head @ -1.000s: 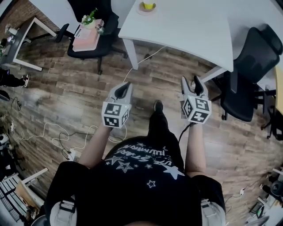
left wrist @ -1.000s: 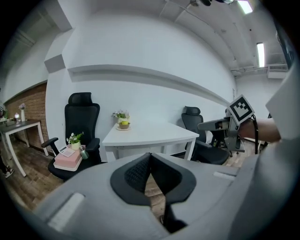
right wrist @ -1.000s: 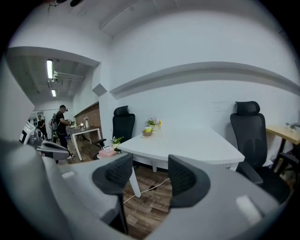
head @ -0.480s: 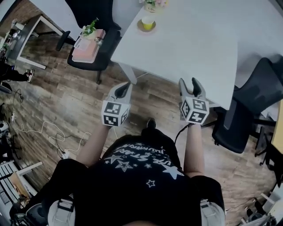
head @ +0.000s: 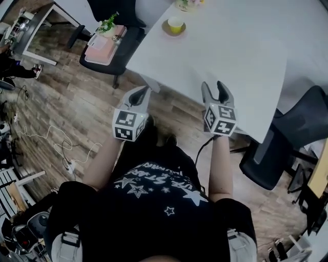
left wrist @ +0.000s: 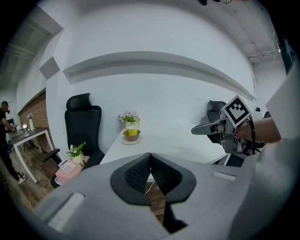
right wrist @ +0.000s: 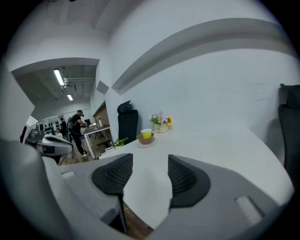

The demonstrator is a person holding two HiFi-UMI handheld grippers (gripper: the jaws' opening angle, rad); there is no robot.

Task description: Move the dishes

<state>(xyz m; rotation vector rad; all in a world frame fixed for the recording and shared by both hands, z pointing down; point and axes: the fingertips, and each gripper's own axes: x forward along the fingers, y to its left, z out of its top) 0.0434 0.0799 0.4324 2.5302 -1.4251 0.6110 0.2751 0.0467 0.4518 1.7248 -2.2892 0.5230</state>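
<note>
A yellow cup in a brown bowl on a saucer (head: 175, 25) stands at the far left corner of the white table (head: 241, 56). The same dishes (left wrist: 131, 135) show in the left gripper view, and the right gripper view has the dishes (right wrist: 146, 137) too. My left gripper (head: 144, 91) hangs over the floor just short of the table's near edge, its jaws shut and empty (left wrist: 150, 161). Over the table's near edge, my right gripper (head: 213, 87) is held open with nothing between its pads (right wrist: 146, 171). Both are well short of the dishes.
A pot of flowers (head: 187, 4) stands just behind the dishes. A black office chair (head: 110, 43) left of the table carries a pink book and a small plant. Another black chair (head: 277, 148) is at the right. Cables (head: 56, 148) lie on the wooden floor. People stand far off (right wrist: 75, 124).
The person has walked toward the table. Both grippers have come closer to it, and the right one now reaches over its near edge. Jaw states are unchanged.
</note>
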